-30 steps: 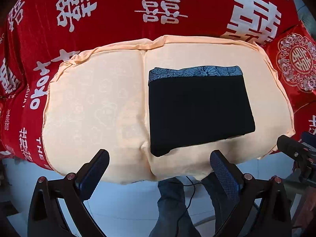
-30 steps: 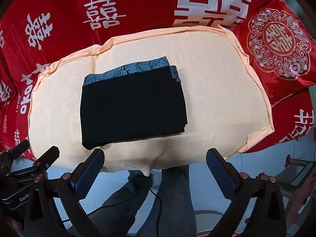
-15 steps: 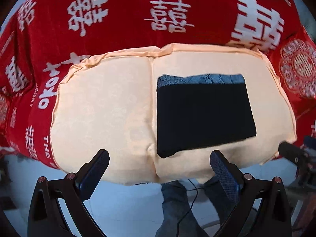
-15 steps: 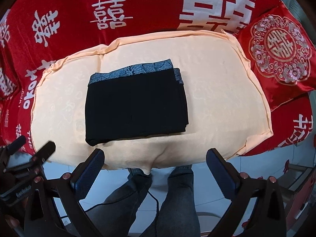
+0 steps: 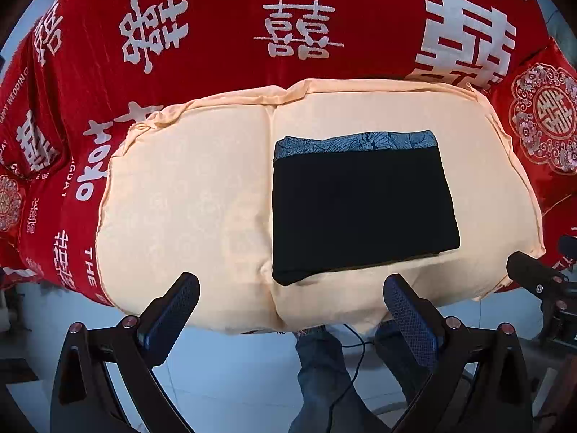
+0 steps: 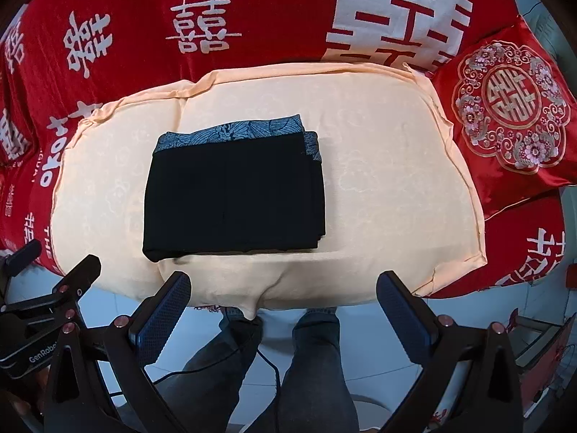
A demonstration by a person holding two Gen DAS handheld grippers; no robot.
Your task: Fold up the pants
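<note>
Your left tongs (image 5: 290, 303): spread wide and holding nothing, they hover off the near edge of the cushion, clear of the fabric.
Your right tongs (image 6: 283, 301): likewise wide apart and empty, just off the same near edge; in the left view they show at the far right, so your hands sit side by side.
Your legs (image 6: 259, 368): directly below both tools, over the pale floor; a thin cable runs between them.
Cushion (image 5: 187, 195): the peach pad carrying the work, with a seam down its middle.
Pants (image 6: 234, 189): they lie ahead of both tongs, flat on the cushion, already folded into a compact dark rectangle with stacked layers showing at its right edge.
Long axis: the bundle runs left to right across your view, its short side pointing away from you.
Waistband (image 6: 230, 133): the blue-patterned band lies along the far edge.
Nearer hand: the bundle is right of the left tongs' centre line and a bit left of the right tongs' centre line, so it lies between your hands; I judge the right slightly better lined up.
Progress: the fold looks essentially finished.
Red cover (image 5: 288, 7): it lies behind and around the cushion, printed with white characters.
Embroidered pillow (image 6: 512, 108): far right, well apart from the pants.
</note>
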